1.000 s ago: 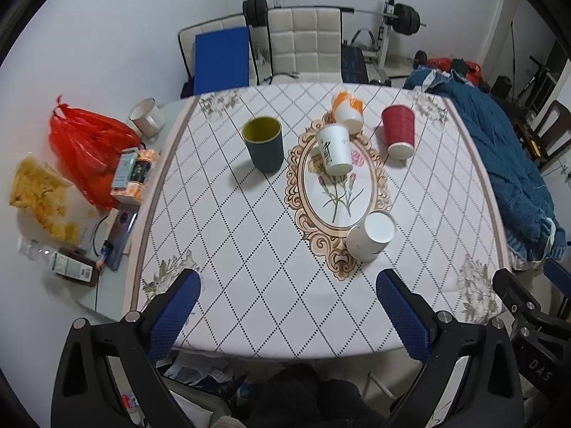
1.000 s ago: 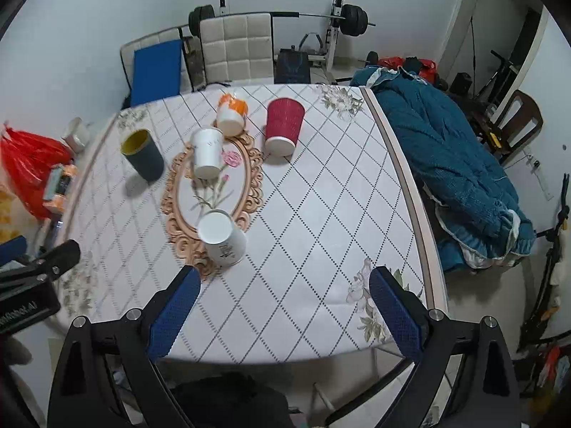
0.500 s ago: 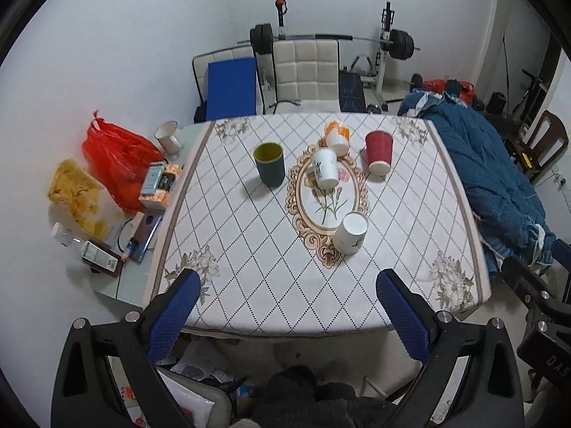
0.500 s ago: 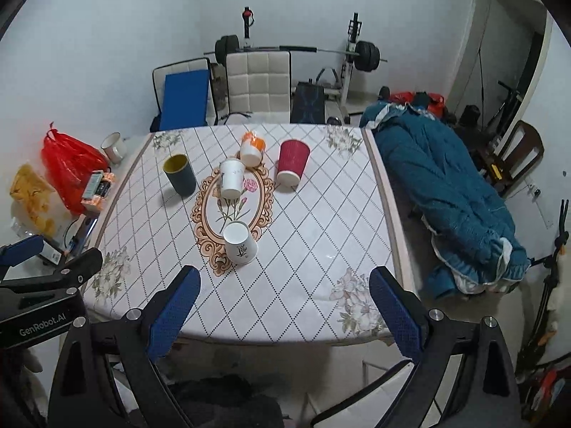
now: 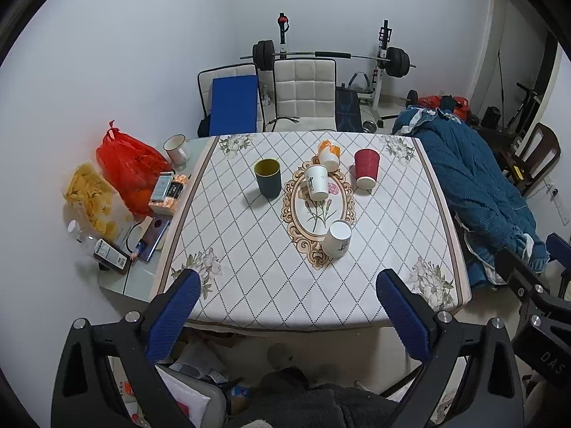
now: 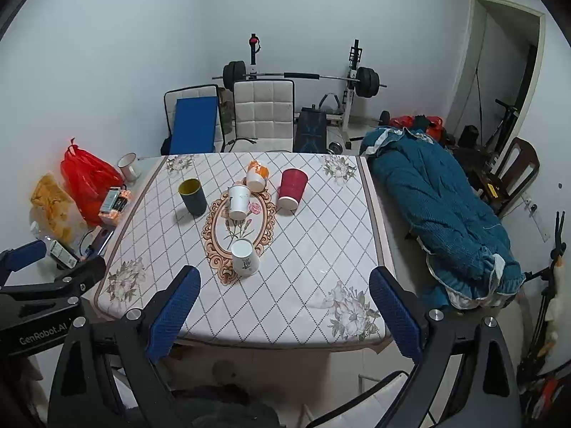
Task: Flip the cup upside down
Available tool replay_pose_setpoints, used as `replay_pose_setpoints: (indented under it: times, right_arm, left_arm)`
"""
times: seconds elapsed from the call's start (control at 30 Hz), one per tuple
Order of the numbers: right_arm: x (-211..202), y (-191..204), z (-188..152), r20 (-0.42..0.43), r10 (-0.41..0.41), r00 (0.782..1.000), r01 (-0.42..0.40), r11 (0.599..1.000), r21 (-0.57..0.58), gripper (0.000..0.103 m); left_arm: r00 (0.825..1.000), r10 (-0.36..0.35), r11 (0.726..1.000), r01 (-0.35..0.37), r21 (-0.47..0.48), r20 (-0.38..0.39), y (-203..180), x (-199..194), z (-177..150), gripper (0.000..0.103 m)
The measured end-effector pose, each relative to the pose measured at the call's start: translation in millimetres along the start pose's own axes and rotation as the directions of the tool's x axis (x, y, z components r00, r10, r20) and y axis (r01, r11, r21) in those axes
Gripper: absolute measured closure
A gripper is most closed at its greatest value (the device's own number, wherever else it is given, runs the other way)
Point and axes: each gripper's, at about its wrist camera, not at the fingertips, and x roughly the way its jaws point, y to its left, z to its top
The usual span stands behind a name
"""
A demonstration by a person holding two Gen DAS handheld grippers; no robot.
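A dark green cup with a yellow inside stands mouth up on the patterned table. A red cup, a white cup, an orange-and-white cup and a nearer white cup stand base up. My left gripper and right gripper are both open and empty, held back from the table's near edge and well above it.
A side surface at the left holds a red bag, a snack bag, a mug and small boxes. A blue quilt lies at the right. Chairs and a barbell rack stand behind the table.
Both grippers have pulled back and up from the table, so the table and cups look smaller and farther. The cups have not moved.
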Motion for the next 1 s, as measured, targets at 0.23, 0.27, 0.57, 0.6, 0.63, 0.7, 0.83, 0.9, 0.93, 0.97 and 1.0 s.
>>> replay_pose_setpoints:
  times: [0.23,0.27,0.57,0.6,0.63,0.7,0.83,0.9,0.93,0.97,1.0]
  right_arm:
    - [-10.7,-2.4,0.9,0.011,-0.005,1.000,0.005,1.000,-0.003,0.005]
    - [-12.2,-2.7,0.9,0.012,-0.005,1.000,0.005,1.000,-0.001,0.005]
    - [-9.6,-3.7,1.0,-0.001,0.000,1.000,0.000,1.000,0.005,0.005]
    - [-10.3,-3.6,0.7,-0.006,0.001,1.000,-0.001,1.000,0.005,0.005]
    - [-8.9,-3.4,1.4,-0.008,0.003,1.000,-0.003,1.000,0.008,0.005]
    - [-6.6,-1.4,2.8,-0.011,0.000,1.000,0.000,1.000,0.005,0.005]
    - [-2.3,2.4,6.0,-0.012,-0.005,1.000,0.005,1.000,-0.001,0.005]
    - [-0.6,3.8,6.5,-0.013,-0.005,1.000,0.005,1.000,0.000,0.005]
    - [-0.7,3.9,6.4,-0.013,-0.005,1.000,0.005,1.000,-0.002,0.005]
    - [0.0,5.2,6.8,-0.012,-0.007,1.000,0.007,1.000,-0.002,0.005]
    - [0.0,4.9,6.7,-0.012,-0.006,1.000,0.006,1.000,-0.001,0.005]
  left_arm:
    - [1.000,0.003,1.000,-0.003,-0.003,0.012,-1.1,-7.6,-2.4,0.002]
    - [1.000,0.004,1.000,-0.004,-0.003,0.015,-1.2,-8.6,-2.7,0.002]
    - [1.000,0.004,1.000,-0.004,-0.024,0.017,3.6,-12.9,-0.4,0.002]
    - [1.000,0.005,1.000,-0.004,-0.023,0.018,3.8,-13.1,-0.5,0.002]
    - [1.000,0.007,1.000,-0.007,-0.022,0.021,3.9,-13.4,-0.6,0.002]
    - [1.000,0.012,1.000,-0.012,-0.021,0.024,4.3,-13.7,-1.3,0.002]
    - [0.999,0.009,1.000,-0.009,-0.025,0.030,5.0,-13.5,-1.7,0.002]
    - [0.999,0.012,1.000,-0.011,-0.027,0.032,5.5,-11.1,-4.7,0.002]
    - [0.999,0.012,0.999,-0.011,-0.030,0.033,6.0,-11.2,-4.9,0.002]
    - [0.999,0.011,0.999,-0.010,-0.033,0.036,6.8,-11.3,-4.6,0.002]
    - [0.999,0.012,0.999,-0.011,-0.035,0.038,7.5,-11.2,-4.1,0.002]
